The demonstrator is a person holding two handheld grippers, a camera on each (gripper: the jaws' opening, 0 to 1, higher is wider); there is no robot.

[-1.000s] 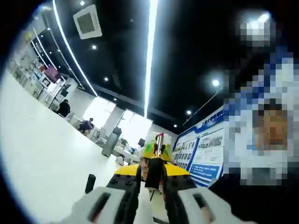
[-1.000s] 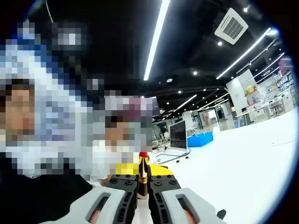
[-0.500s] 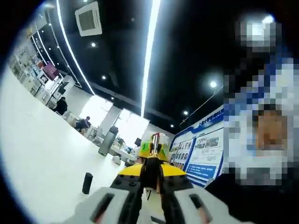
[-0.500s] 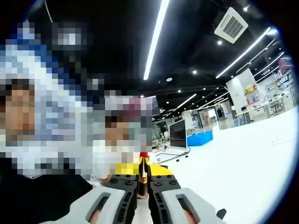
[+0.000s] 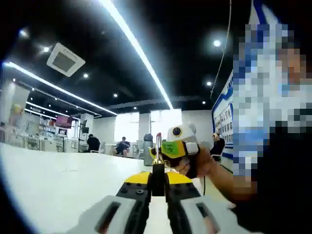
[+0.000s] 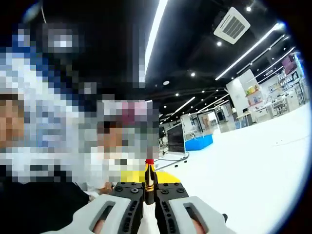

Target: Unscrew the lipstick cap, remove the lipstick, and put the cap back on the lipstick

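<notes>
The left gripper (image 5: 158, 180) has its jaws pinching a dark, slim cylindrical piece, apparently the lipstick cap (image 5: 158, 171), which stands between the jaw tips. Compared with a moment ago, the left gripper view has rolled: the white counter (image 5: 58, 180) now lies level below the jaws rather than slanting up the side, so the hand has turned, which fits a twisting motion on the cap. Just beyond the left jaw tips the other gripper comes in, held by a person's hand (image 5: 195, 168), with the thin gold tube and red tip showing above it.

The right gripper (image 6: 149, 192) has its jaws pressed on the black-and-gold lipstick tube (image 6: 149, 181), its red bullet rising straight up past the jaw tips; this view has barely shifted. The cap looks to be off, so recapping remains.
</notes>
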